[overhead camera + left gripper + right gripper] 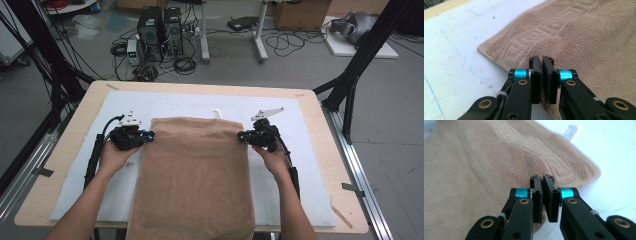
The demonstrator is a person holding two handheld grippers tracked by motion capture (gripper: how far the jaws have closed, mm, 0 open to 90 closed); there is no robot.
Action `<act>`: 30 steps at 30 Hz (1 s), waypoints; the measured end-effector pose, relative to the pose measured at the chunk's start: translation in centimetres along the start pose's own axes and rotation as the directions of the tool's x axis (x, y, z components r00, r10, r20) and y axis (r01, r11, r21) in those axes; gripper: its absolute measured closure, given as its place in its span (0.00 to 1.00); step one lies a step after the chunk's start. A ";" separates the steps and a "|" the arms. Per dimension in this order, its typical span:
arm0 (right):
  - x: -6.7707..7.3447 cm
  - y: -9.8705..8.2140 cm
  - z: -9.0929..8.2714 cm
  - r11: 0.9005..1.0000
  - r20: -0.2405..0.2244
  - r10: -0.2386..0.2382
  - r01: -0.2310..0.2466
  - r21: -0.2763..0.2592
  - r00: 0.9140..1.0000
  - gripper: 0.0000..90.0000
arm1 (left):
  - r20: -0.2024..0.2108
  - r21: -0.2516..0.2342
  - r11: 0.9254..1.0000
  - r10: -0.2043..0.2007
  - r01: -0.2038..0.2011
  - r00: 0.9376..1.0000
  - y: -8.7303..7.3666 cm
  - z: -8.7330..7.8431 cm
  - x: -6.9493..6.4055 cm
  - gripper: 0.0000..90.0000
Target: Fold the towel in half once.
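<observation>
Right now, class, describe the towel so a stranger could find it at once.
On the wooden table lies a white mat. The tan towel runs down its middle and over the near edge, the one soft brown thing there, with a woven key-pattern border.

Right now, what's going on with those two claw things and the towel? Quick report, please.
Left gripper shut on towel edge. Right gripper shut on opposite edge. Towel flat on white mat, near end overhanging table. Nothing in the way.
</observation>
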State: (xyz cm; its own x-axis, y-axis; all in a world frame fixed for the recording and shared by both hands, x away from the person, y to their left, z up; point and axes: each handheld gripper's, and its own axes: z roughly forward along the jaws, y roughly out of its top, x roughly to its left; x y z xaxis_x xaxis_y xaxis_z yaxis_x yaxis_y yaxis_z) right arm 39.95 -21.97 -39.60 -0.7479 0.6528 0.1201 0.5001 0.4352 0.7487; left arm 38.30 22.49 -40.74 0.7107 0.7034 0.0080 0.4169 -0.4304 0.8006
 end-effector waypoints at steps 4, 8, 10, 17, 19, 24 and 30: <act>0.7 0.8 -1.4 1.000 -0.034 -0.016 0.015 -0.023 0.999 0.96 | 0.022 -0.034 0.999 -0.012 0.013 1.000 0.1 -1.3 -0.2 0.95; 1.8 0.8 -2.9 0.999 -0.072 -0.046 0.043 -0.033 0.996 0.96 | 0.032 -0.068 0.997 0.023 -0.020 0.999 0.2 -3.1 -1.0 0.95; 2.8 0.4 -3.9 0.997 -0.077 -0.074 0.072 -0.032 0.994 0.96 | 0.041 -0.086 0.995 0.044 -0.040 0.998 0.0 -4.3 -1.7 0.95; 7.0 -3.4 -5.7 0.987 -0.099 -0.160 0.162 0.009 0.982 0.96 | 0.050 -0.115 0.989 0.095 -0.089 0.994 -4.4 -6.8 -5.9 0.95; 7.9 -4.6 -5.7 0.985 -0.116 -0.169 0.171 0.004 0.979 0.96 | 0.061 -0.111 0.991 0.081 -0.074 0.995 -5.7 -7.0 -6.5 0.95; 8.8 -7.2 -4.6 0.985 -0.137 -0.156 0.165 0.052 0.978 0.95 | 0.077 -0.071 0.993 0.100 -0.095 0.992 -7.8 -7.0 -7.7 0.91; 8.6 -7.7 -4.9 0.993 -0.162 -0.117 0.121 0.014 0.980 0.65 | 0.121 -0.055 0.998 0.031 -0.025 0.992 -6.9 -7.8 -6.6 0.60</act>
State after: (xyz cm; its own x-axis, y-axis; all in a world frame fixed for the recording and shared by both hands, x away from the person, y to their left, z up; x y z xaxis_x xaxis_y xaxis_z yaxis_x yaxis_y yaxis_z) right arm 27.54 -22.68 -41.12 -0.8621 0.4884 0.1354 0.4118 0.5194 0.7487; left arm 26.29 25.25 -41.62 0.7870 0.6157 -0.0396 0.3671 -0.4157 0.8322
